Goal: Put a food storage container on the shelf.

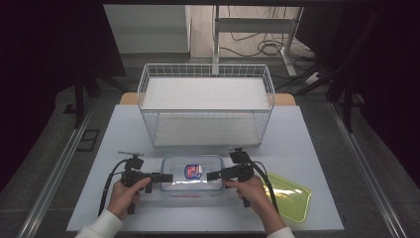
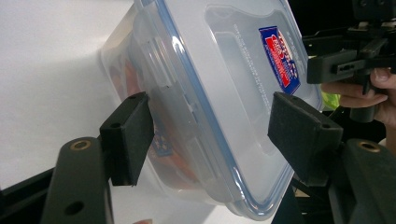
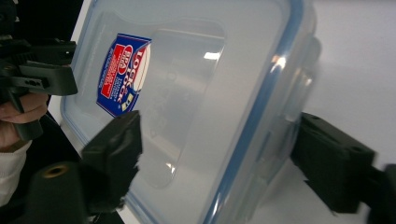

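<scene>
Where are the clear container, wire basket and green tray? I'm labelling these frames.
clear container (image 1: 208, 171), high view, on its lid.
wire basket (image 1: 205, 109), high view, on its front rim.
green tray (image 1: 292, 196), high view, on its floor.

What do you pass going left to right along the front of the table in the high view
Left gripper → clear lidded container → right gripper → yellow-green tray.

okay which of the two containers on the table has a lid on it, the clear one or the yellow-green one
The clear box between the left gripper and right gripper: it has a blue-rimmed lid with a sticker. The yellow-green tray lies open.
</scene>
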Demonstrator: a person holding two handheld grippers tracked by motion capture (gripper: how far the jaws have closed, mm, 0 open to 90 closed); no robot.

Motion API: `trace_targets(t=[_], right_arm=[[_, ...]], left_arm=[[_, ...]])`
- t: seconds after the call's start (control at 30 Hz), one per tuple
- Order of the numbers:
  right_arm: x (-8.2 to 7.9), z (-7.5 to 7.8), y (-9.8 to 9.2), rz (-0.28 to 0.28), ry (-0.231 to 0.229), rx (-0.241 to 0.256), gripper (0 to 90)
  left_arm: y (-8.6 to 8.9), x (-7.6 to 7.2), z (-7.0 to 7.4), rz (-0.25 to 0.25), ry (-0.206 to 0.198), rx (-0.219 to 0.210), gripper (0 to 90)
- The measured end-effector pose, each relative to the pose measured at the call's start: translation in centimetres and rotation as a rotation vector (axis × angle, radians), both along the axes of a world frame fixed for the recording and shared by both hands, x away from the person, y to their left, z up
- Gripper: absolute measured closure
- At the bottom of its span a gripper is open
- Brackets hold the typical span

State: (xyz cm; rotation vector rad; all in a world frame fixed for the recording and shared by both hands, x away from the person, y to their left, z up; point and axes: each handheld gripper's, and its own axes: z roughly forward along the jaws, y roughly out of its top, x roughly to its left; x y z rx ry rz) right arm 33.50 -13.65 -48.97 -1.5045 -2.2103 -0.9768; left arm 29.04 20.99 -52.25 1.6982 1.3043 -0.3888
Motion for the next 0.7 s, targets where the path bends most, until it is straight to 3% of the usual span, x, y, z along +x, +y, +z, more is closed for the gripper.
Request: trace_targets(t=[0.13, 0.7], right_arm=[[0.0, 0.0, -0.7, -0.031, 0.029, 0.039, 29.3], [-0.6, 0.8, -1.9, -0.032, 0.005, 0.087, 41.1]], left_arm=[[0.3, -0.1, 0.0, 0.009, -0.002, -0.022, 35.3], [1.1, -0.8, 0.4, 0.020, -0.030, -0.074, 48.3]])
